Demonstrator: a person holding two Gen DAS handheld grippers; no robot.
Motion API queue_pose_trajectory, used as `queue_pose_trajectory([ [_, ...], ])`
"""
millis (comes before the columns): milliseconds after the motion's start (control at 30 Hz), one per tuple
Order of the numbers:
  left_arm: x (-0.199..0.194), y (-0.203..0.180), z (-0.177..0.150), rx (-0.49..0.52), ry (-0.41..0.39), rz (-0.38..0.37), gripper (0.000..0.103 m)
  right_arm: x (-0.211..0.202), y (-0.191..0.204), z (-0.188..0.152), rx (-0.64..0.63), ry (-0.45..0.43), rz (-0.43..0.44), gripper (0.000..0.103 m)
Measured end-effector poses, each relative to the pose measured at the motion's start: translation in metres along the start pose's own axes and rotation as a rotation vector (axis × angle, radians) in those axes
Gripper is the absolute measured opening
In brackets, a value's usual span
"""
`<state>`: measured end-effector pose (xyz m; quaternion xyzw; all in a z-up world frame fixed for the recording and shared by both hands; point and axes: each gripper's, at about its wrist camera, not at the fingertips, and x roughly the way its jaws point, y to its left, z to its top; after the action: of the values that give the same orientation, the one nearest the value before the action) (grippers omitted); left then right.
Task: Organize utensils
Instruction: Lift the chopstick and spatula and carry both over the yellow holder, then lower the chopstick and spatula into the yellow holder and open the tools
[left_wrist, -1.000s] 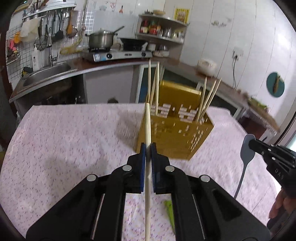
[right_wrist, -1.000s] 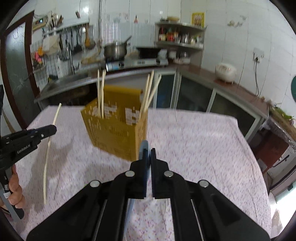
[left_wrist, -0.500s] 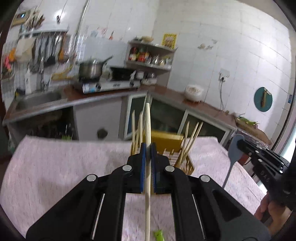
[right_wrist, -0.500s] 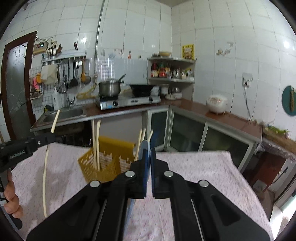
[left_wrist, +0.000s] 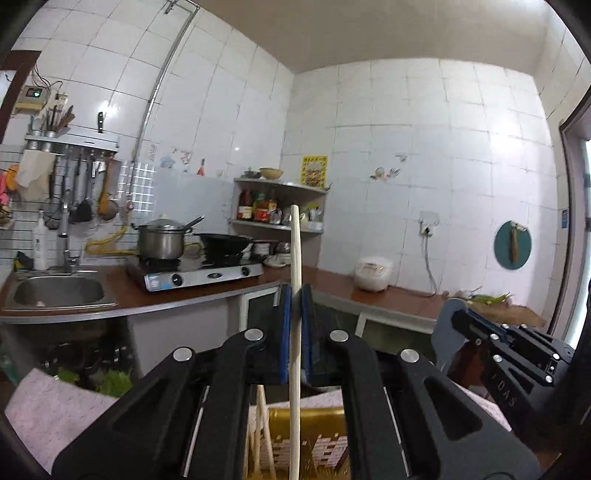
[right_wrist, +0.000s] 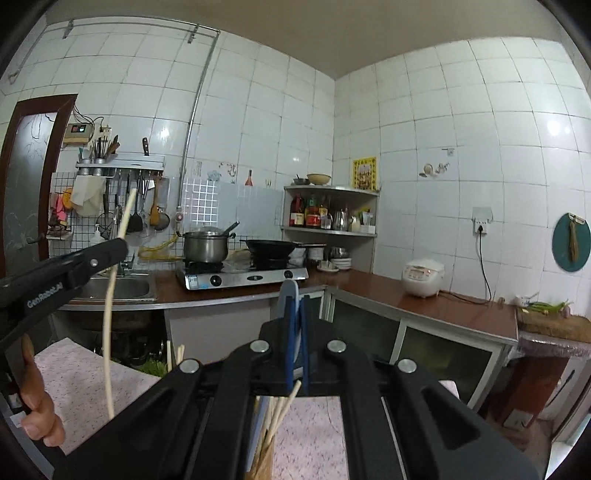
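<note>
Kitchen behind; left hand-held gripper (left_wrist: 294, 325) clamps upright chopstick (left_wrist: 294, 258); right (right_wrist: 296, 332) clamps spatula (right_wrist: 288, 291).

Chopstick (left_wrist: 294, 332): pale bare wood, matt; spatula (right_wrist: 289, 295): grey-blue smooth plastic. Left gripper (left_wrist: 294, 325) and right gripper (right_wrist: 297, 332): matt black plastic, blue pads, bright metal pins. Holder (left_wrist: 317, 443): yellow perforated plastic; table (right_wrist: 92, 380) under printed cloth.

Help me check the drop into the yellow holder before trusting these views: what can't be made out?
- Yellow holder: left wrist view, mostly behind the left gripper; its compartments are unreadable.
- Chopstick: its lower end is cut off by the bottom edge.
- Grey-blue utensil: right wrist view, only its tip shows above the right gripper; its handle is hidden.
- Holder in the right wrist view: almost wholly behind the gripper.
</note>
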<state>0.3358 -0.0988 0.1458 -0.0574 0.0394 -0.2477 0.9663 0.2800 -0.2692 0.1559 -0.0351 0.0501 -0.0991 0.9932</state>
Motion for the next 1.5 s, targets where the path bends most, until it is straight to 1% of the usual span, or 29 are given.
queue_pose_trajectory([
  [100,0.015,0.007,-0.008,-0.022,-0.013,-0.005,0.004,0.011,0.005,-0.006,-0.009,0.002,0.002,0.003],
  [167,0.027,0.013,-0.016,-0.043,-0.006,-0.016,0.004,0.018,0.007,-0.012,-0.016,0.004,0.003,0.003],
  [267,0.043,0.019,-0.026,-0.049,0.004,-0.002,0.004,0.028,0.009,-0.021,-0.035,0.003,-0.002,0.003],
  [367,0.056,0.026,-0.037,-0.064,0.022,-0.007,0.004,0.038,0.009,-0.027,-0.037,0.010,0.000,0.003],
  [500,0.067,0.028,-0.051,-0.026,0.030,0.010,0.004,0.048,0.012,-0.042,-0.035,0.022,0.010,0.003],
  [567,0.071,0.031,-0.061,-0.030,0.047,0.000,0.004,0.053,0.015,-0.051,-0.040,0.030,0.014,0.003],
  [733,0.074,0.035,-0.081,0.005,0.058,0.021,0.004,0.058,0.023,-0.071,-0.052,0.039,0.028,0.003],
  [833,0.077,0.040,-0.094,-0.011,0.084,0.018,0.004,0.057,0.027,-0.084,-0.067,0.047,0.041,0.003],
  [900,0.079,0.042,-0.101,-0.004,0.101,0.022,0.004,0.056,0.028,-0.092,-0.066,0.058,0.054,0.003],
  [1100,0.076,0.041,-0.121,0.055,0.166,0.041,0.004,0.055,0.025,-0.108,-0.032,0.099,0.097,0.003],
  [1233,0.070,0.040,-0.130,0.078,0.212,0.049,0.004,0.058,0.018,-0.113,0.015,0.143,0.140,0.003],
  [1400,0.056,0.034,-0.138,0.099,0.238,0.067,0.004,0.062,0.016,-0.120,0.049,0.191,0.186,0.003],
  [1500,0.048,0.031,-0.141,0.104,0.251,0.084,0.004,0.064,0.014,-0.127,0.079,0.227,0.196,0.003],
])
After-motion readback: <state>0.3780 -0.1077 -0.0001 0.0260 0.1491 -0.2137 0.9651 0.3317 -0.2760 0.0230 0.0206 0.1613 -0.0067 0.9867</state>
